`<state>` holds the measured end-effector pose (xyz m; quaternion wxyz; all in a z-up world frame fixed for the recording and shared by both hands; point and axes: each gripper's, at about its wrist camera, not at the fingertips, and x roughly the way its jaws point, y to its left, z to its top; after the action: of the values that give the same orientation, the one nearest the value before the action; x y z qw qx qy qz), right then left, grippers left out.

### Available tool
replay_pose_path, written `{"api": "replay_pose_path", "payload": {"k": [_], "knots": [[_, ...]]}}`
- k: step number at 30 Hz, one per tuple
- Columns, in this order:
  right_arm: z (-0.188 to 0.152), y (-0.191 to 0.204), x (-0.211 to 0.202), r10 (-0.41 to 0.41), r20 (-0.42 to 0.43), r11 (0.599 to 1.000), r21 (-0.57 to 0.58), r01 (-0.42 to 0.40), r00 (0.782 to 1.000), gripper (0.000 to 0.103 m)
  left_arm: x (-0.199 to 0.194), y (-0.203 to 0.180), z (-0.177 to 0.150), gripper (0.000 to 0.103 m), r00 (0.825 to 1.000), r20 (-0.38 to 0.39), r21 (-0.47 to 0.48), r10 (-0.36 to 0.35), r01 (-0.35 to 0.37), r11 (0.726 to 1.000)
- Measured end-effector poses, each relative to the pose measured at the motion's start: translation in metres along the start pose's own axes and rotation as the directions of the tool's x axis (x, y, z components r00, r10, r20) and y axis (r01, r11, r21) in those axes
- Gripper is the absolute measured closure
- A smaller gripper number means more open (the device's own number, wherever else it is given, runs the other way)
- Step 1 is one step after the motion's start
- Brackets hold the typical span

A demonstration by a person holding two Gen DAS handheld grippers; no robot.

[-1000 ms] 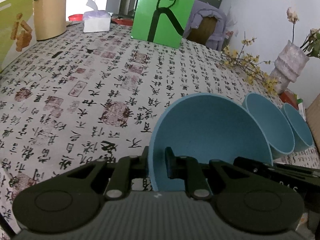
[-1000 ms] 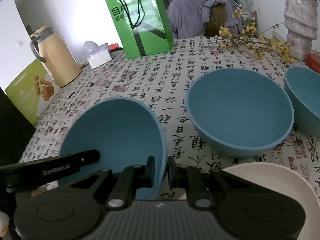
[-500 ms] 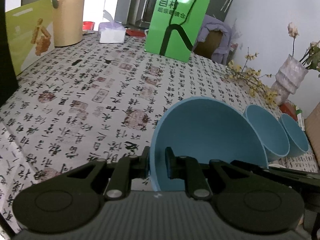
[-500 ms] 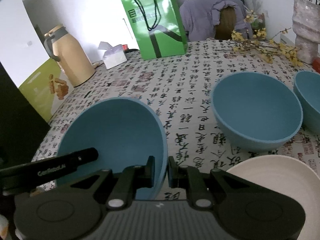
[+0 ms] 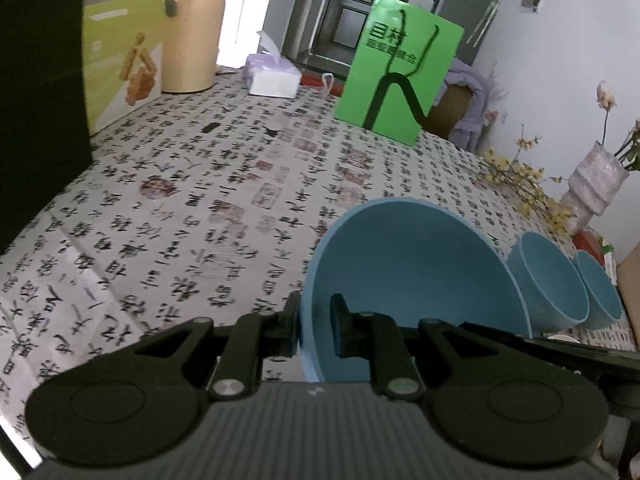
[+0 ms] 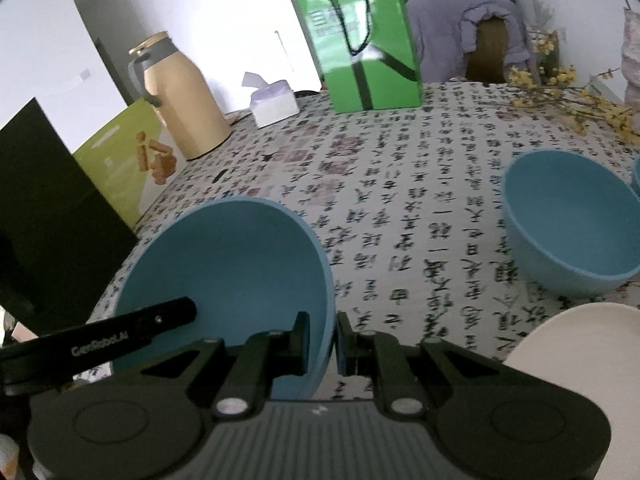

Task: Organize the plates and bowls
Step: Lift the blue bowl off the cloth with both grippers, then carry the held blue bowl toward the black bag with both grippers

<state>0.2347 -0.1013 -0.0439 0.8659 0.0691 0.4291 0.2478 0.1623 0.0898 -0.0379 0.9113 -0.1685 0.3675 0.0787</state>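
Both grippers clamp one blue bowl [image 5: 412, 264] by opposite rims: the left gripper [image 5: 316, 324] and the right gripper [image 6: 323, 340]. It is held tilted over the table [image 6: 400, 184], near its left edge. Another blue bowl [image 6: 572, 220] sits toward the right edge.

Blue bowls: three — one large blue bowl [image 5: 416, 264] nearest the cameras, a second blue bowl [image 5: 548, 280] beside it, a third blue bowl [image 5: 598, 292] at the far right.
White plate [image 6: 580, 360]: one, only partly in frame.
Grippers: two — left gripper [image 5: 316, 328], right gripper [image 6: 323, 344].
Green paper bag [image 5: 396, 68]: one.
Tan thermos jug [image 5: 192, 28]: one.
Tissue box [image 5: 272, 76]: one.
Yellow-green snack carton [image 5: 120, 60]: one.
Vase [image 5: 596, 184]: one.
Draped chair [image 6: 480, 40]: one.
Printed tablecloth [image 5: 200, 184]: one.
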Motion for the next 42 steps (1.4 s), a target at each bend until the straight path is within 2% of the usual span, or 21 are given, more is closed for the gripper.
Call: {"api": "replay_pose_path", "payload": {"k": [22,42], "knots": [[-0.014,0.064,0.023,0.054,-0.055,0.998,-0.032,-0.056,0.997,0.09,-0.026,0.068,-0.008,0.087,0.999,0.029,-0.076,0.038,-0.036,0.996],[-0.035,0.093,0.046,0.071,-0.14,0.997,-0.031,-0.076,0.988,0.09,-0.024,0.111,-0.018,0.087,0.998,-0.008,-0.139,0.063,-0.063,0.988]]}}
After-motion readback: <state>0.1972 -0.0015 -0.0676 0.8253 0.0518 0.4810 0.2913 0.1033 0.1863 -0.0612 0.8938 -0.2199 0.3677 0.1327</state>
